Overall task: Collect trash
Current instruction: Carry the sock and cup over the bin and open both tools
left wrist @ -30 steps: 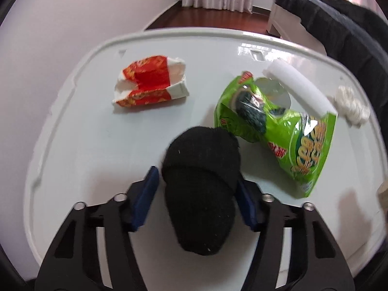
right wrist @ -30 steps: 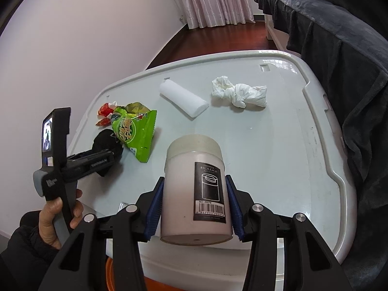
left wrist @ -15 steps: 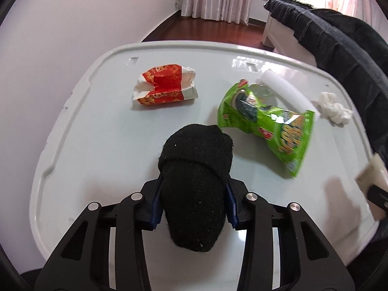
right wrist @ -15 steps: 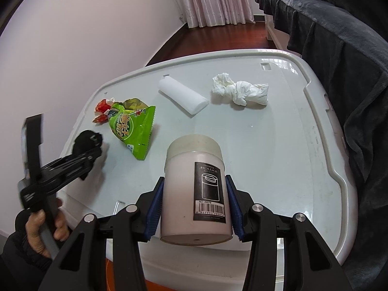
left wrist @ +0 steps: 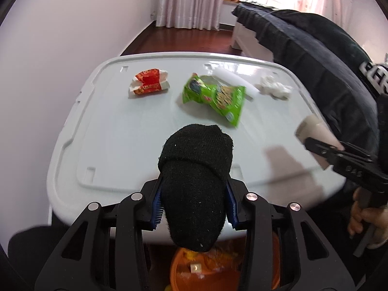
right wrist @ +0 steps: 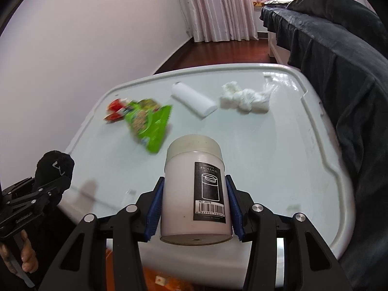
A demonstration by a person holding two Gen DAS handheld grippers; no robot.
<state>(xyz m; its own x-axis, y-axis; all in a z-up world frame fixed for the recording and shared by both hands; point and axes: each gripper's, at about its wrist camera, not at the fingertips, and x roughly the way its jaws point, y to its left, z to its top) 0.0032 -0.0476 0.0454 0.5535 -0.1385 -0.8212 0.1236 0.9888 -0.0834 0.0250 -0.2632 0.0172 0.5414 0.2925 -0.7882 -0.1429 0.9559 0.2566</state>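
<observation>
My left gripper (left wrist: 194, 206) is shut on a rolled black sock (left wrist: 195, 177) and holds it over the near edge of the white table (left wrist: 109, 126), above an orange bin (left wrist: 206, 269). My right gripper (right wrist: 195, 211) is shut on a white cylindrical container (right wrist: 194, 189) with a black label, held above the table's near edge. On the table lie a red wrapper (left wrist: 149, 84), a green snack bag (left wrist: 215, 97), a white roll (right wrist: 192, 98) and a crumpled white tissue (right wrist: 245, 98). The left gripper with the sock also shows in the right wrist view (right wrist: 36, 189).
A dark blanket-covered bed (right wrist: 339, 60) borders the table's right side. A white wall (right wrist: 84, 48) stands to the left. Pink curtains (right wrist: 218, 7) and wooden floor lie beyond the table. The right gripper with its container shows at the right of the left wrist view (left wrist: 339, 155).
My left gripper closed on the sock, lifted it off the table and drew back to the near edge, over the orange bin. My right gripper kept hold of the container, almost still.
</observation>
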